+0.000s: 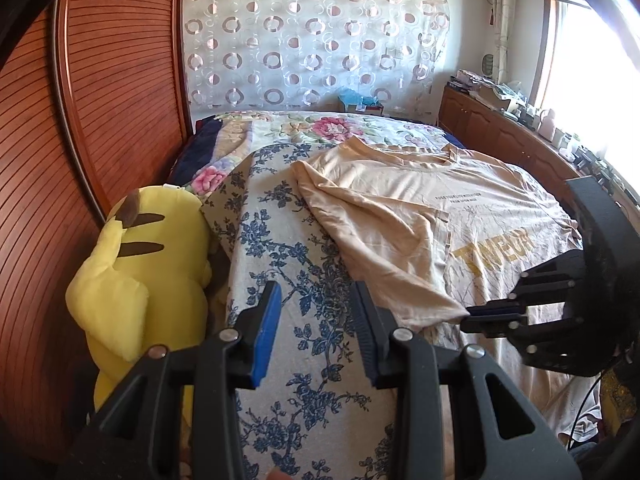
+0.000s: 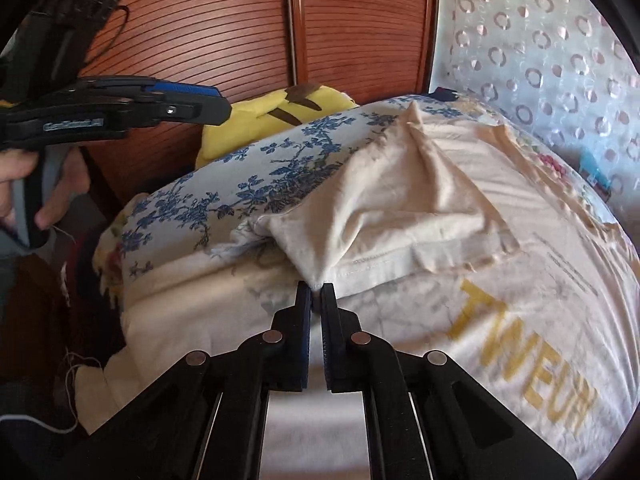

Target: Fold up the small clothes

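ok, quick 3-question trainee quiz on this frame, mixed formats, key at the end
1. True or false: the right gripper is shut on the beige T-shirt.
2. The left gripper is: A) open and holding nothing, B) shut on a sleeve, C) out of view.
3. Fill in: the yellow plush toy lies between the bed's blue floral cover and the wooden ____.

Key: 1 true; 2 A; 3 wardrobe.

slatted wooden wardrobe (image 1: pixel 120 80), ring-patterned curtain (image 1: pixel 312 36), sunlit window (image 1: pixel 588 60)
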Motion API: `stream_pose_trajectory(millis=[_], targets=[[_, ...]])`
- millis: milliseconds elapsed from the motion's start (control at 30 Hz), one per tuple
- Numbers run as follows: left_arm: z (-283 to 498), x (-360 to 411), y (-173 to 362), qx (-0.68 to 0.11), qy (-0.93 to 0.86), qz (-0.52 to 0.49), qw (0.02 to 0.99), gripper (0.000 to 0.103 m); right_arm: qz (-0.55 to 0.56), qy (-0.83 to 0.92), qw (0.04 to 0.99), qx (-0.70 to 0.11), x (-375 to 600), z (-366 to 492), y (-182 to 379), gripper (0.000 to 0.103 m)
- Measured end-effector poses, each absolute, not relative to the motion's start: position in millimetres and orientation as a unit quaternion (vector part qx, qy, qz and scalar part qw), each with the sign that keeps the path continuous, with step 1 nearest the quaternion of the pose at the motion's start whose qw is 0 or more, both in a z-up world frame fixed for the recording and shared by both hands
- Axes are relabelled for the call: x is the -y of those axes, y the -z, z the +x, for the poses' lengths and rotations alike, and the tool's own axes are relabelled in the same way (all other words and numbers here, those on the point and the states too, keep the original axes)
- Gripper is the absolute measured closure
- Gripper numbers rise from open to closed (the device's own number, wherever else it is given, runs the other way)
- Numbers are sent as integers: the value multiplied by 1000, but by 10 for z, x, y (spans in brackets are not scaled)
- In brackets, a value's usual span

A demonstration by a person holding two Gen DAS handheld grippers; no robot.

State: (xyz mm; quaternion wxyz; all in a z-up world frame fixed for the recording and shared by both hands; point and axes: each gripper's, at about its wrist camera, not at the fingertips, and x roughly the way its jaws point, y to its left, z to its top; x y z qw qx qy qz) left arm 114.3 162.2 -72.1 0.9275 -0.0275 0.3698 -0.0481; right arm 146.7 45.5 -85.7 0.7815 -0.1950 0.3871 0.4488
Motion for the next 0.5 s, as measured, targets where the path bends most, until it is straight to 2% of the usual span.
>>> stream_pose_trajectory(millis=[133,200,267,333,500], targets=[[1204,-1546,750,-372,52,-28,926,69,-179,-447,787,-385,-312,1467,809,100],[1242,-1500,763,-373,55,-27,926,69,-160,-445,791,-388,-223,1512,783,88],[1304,-1437,789,-377,58,-24,924,69,-151,-433,801,-385,-169,1594,756,71],[1381,-1379,832,-385,59,-19,921,69,-137,-411,815,-384,-107,1753,728,64],[1530,-1272,901,-393,64,-10,917,69,-124,-376,831,-390,-63,2245,699,63]])
